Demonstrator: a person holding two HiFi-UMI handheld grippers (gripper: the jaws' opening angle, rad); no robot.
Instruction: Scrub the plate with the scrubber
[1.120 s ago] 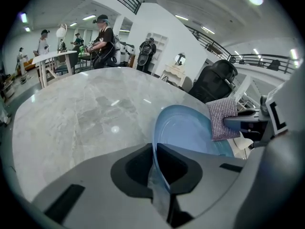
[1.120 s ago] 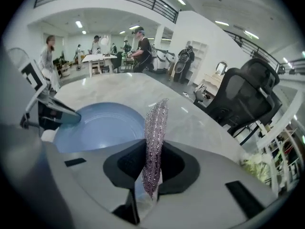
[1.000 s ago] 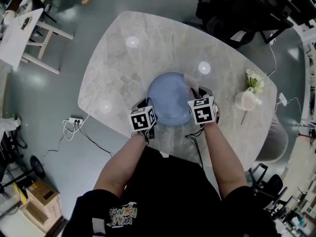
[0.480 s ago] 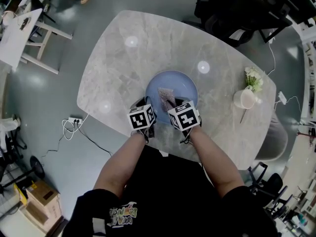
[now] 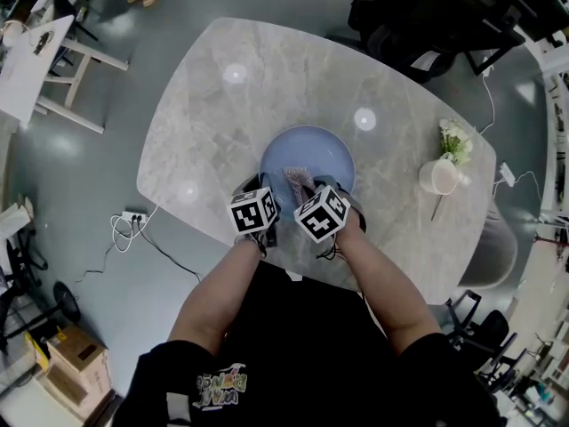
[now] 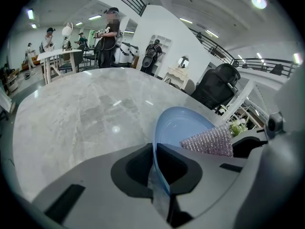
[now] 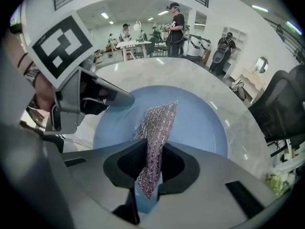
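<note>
A power strip with a white cable lies on the grey floor at left, beside a pale grey marble-look table with rounded corners. At the table's near edge a person in a black shirt, forearms bare, works two handheld grippers, each topped by a cube of black-and-white square markers. The left gripper has its grey jaws pinched on the near rim of a round light-blue plate, which sits on the table close to that edge. Just to its right, the right gripper is clamped on a strip of glittery silver-pink mesh scrubber. The strip's free end reaches out over the plate's near half, close beside the left gripper; whether it presses on the glaze cannot be told. Further right, well apart from the plate, stands a white pot of white flowers. Black office chairs stand beyond the table. The only lettering in sight, a coloured print low on the shirt, is upside down and too small to read. The marker cubes carry only block patterns.
</note>
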